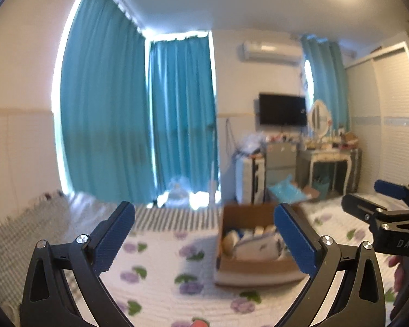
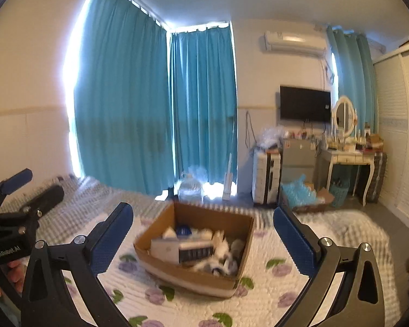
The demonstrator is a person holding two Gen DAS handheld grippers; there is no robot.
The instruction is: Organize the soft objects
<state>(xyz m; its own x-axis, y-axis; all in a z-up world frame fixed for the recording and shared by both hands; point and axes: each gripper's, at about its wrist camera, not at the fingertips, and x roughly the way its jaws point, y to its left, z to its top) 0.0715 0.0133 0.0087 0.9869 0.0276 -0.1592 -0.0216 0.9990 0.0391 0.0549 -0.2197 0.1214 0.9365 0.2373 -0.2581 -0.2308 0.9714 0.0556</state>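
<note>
Left wrist view. The left gripper (image 1: 204,241) has two black arms, each faced with one ribbed blue pad; its jaws stand released, wide apart, with nothing between them. Below lies a bed (image 1: 155,269) under a white textured cover printed with purple flowers and green leaves. One open brown cardboard box (image 1: 248,268) rests on the bed, partly behind the right-hand pad. Inside it are several pale soft items (image 1: 255,241), blurred; their count cannot be told. At the right edge the right gripper (image 1: 368,200) shows from the side, black with one blue pad visible, clear of the box. Three teal curtain panels (image 1: 106,109) hang at the windows. One white air conditioner (image 1: 271,51) and one black television (image 1: 283,109) are fixed to the far wall.

Right wrist view. The right gripper (image 2: 203,241) has the same build; its jaws are released, fully spread, holding nothing. The cardboard box (image 2: 188,275) sits on the bed (image 2: 272,280) between and beyond the pads, square, flaps open. The soft items (image 2: 196,248) in it are white, grey and blue, heaped and blurred. The left gripper (image 2: 32,188) appears at the left edge, with fingers (image 2: 13,268) of a hand on its handle. One dressing table (image 2: 346,158) with one oval mirror (image 2: 344,114) stands at the far right.
</note>
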